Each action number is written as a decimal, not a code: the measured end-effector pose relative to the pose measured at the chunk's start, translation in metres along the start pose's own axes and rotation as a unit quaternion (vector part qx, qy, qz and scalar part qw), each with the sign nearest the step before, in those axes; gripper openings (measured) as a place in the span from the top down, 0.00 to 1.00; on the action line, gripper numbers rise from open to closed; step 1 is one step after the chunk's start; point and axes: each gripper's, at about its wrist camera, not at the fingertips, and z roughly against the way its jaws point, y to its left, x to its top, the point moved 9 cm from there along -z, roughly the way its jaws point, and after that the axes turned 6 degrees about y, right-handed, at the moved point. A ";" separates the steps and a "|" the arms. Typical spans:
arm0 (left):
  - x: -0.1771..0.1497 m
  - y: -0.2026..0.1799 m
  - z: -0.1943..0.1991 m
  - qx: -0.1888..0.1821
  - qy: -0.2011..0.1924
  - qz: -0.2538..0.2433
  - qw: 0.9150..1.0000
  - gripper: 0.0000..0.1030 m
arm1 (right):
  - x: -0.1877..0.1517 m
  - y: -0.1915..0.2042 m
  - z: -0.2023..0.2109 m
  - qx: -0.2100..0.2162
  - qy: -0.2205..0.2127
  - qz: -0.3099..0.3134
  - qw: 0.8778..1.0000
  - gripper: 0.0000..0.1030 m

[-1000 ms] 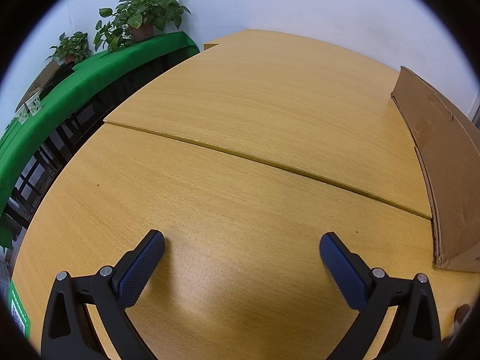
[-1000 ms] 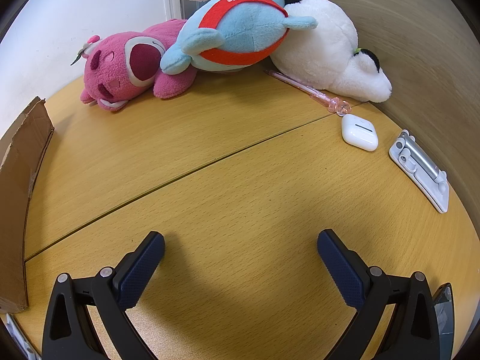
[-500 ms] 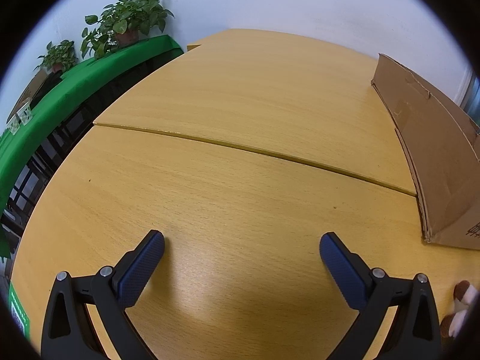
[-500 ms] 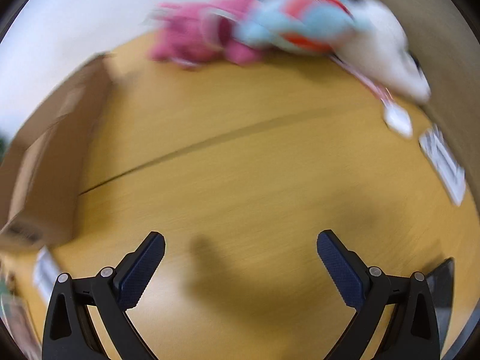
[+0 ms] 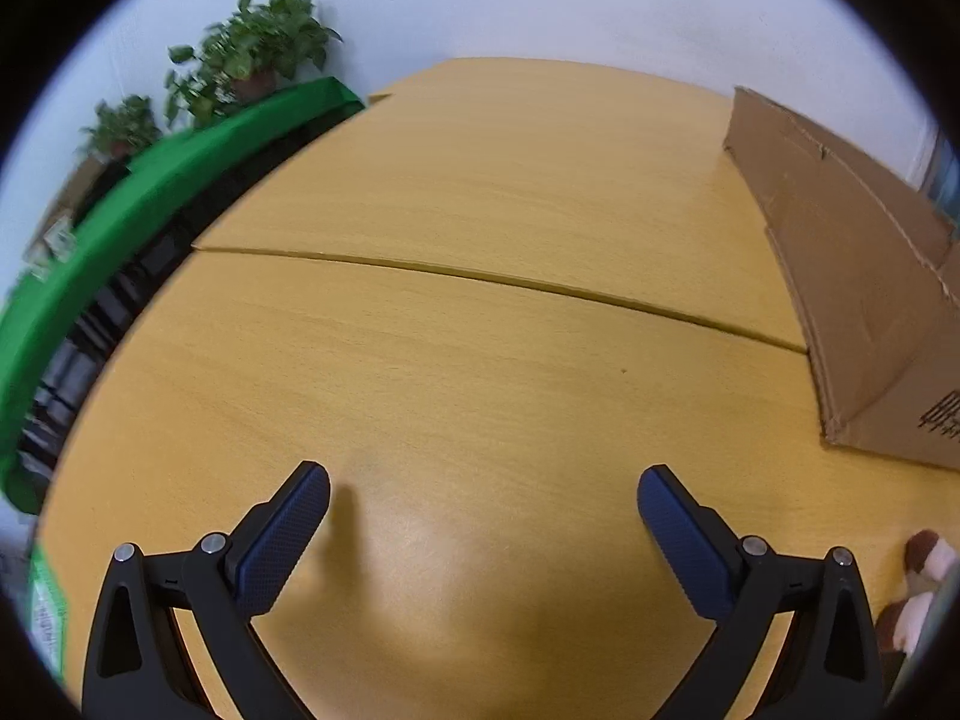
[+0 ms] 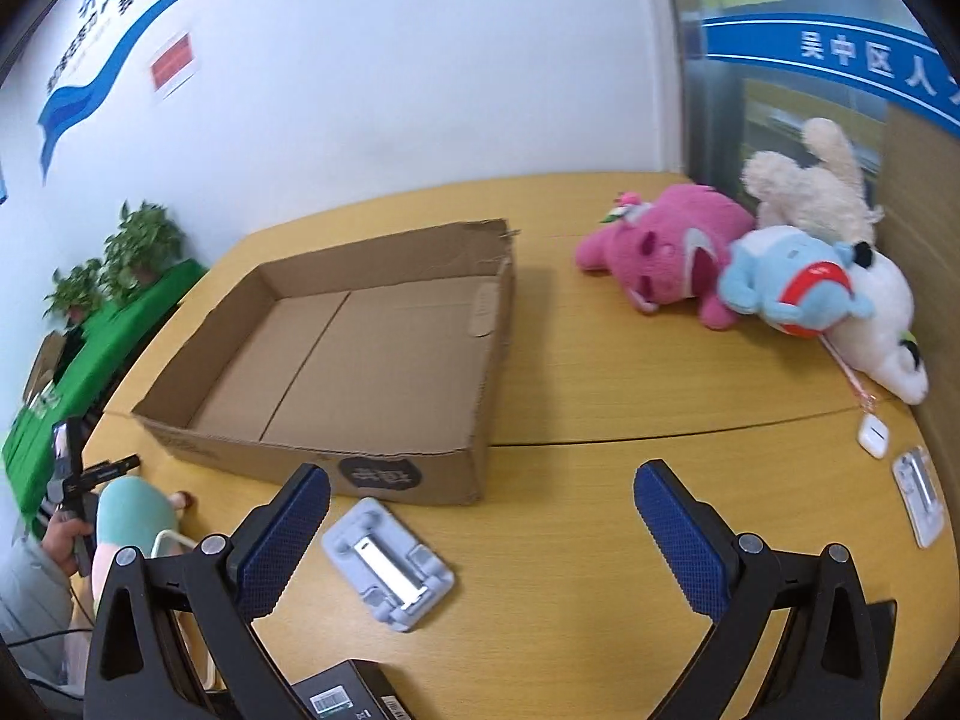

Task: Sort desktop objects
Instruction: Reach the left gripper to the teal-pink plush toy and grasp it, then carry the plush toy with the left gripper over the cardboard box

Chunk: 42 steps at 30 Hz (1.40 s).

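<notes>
Item 1: my left gripper. Jaws spread wide, nothing between them; it hangs over bare wooden desk, lower centre of its view, presumably waiting its turn.

Item 2: my right gripper. Equally wide apart and empty-handed, lower centre of its view, aimed toward the box, I judge to pick a first object.

Item 3: cardboard box. Centre left, open-topped, empty, likely the sorting bin.

Item 4: grey phone stand. Lying flat just in front of the box, beside my right gripper's left finger; the nearest candidate.

Item 5: second stand and white earbud case. Right edge, near each other.

Item 6: plush toys. Upper right, piled against the wall, pink, blue, white, cream.

Item 7: dark boxed item. Bottom edge, barcode up.

Item 8: potted plants. Upper left, off the desk.
</notes>
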 end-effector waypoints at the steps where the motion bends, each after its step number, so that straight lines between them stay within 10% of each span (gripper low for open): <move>1: 0.002 0.003 0.010 0.017 -0.011 0.004 1.000 0.01 | -0.002 0.002 -0.006 0.001 0.013 0.006 1.000 0.00; 5: 0.011 -0.018 0.098 0.004 -0.088 0.009 0.996 0.01 | -0.007 0.011 -0.020 0.015 0.030 0.001 0.999 0.00; 13: -0.022 -0.136 0.195 -0.121 -0.107 -0.090 0.983 0.01 | -0.020 0.064 -0.035 0.019 0.035 0.037 0.999 0.00; 20: -0.062 -0.190 0.192 -0.232 -0.035 -0.117 0.965 0.01 | -0.065 0.152 -0.031 0.113 0.070 0.057 0.989 0.00; 27: -0.081 -0.174 0.152 -0.262 0.039 -0.057 0.963 0.01 | -0.131 0.280 -0.021 0.281 0.155 0.136 0.937 0.00; 33: -0.097 -0.181 0.124 -0.301 0.090 -0.038 0.949 0.01 | -0.162 0.335 -0.024 0.330 0.195 0.197 0.902 0.01; 42: -0.099 -0.174 0.121 -0.326 0.098 -0.029 0.940 0.05 | -0.170 0.319 -0.073 0.256 0.227 0.178 0.923 0.19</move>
